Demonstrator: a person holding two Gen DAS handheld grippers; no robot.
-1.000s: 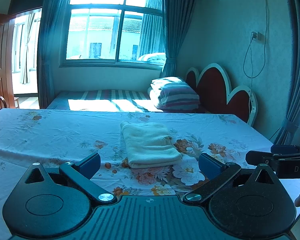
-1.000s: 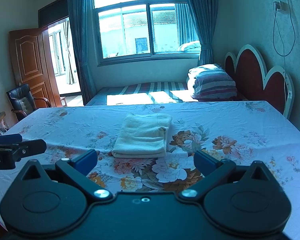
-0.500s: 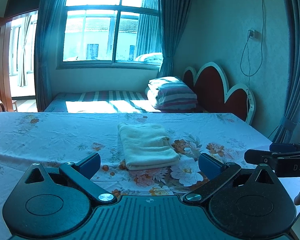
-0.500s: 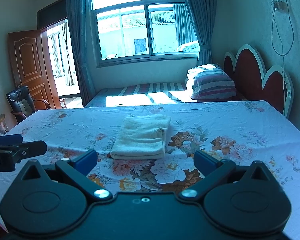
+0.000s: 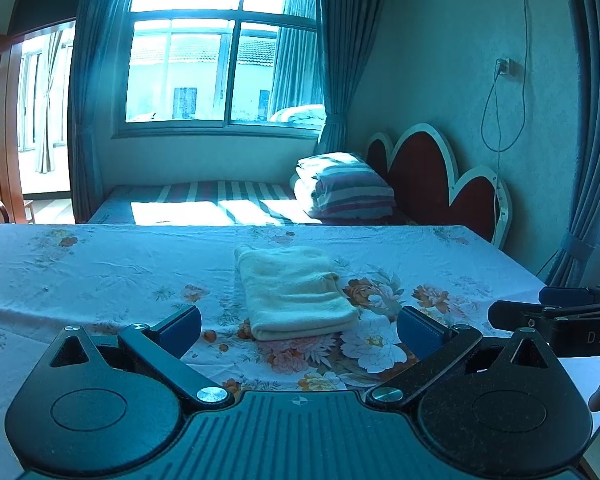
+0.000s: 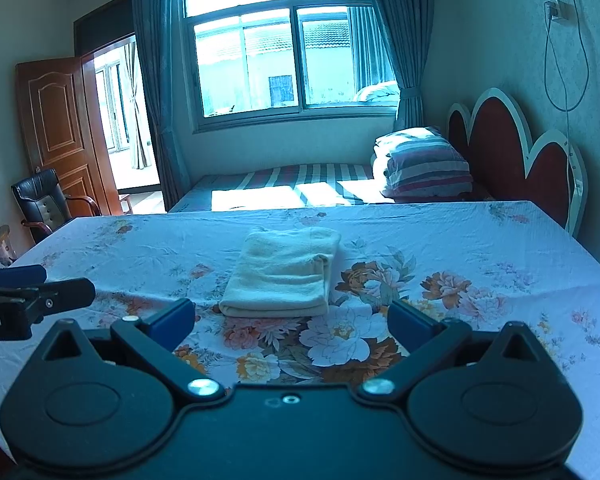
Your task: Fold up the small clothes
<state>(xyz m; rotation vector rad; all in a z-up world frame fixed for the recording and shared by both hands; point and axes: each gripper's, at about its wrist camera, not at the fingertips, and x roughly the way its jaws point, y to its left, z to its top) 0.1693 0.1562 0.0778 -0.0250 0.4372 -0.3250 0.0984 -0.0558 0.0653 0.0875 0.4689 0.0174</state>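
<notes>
Cloth (image 5: 294, 296), cream, folded into a neat rectangle, lying flat on the flowered table cover (image 5: 100, 268), just beyond both pairs of fingers. Left gripper (image 5: 298, 326) fingers spread wide, pinching nothing, clear of the cloth. Right gripper (image 6: 290, 322) likewise spread wide and empty, hovering short of the near folded edge.

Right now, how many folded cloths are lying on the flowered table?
1. A pale folded cloth lies near the middle of the flowered table, ahead of both open grippers. Nothing else on the table shows in either view.
</notes>
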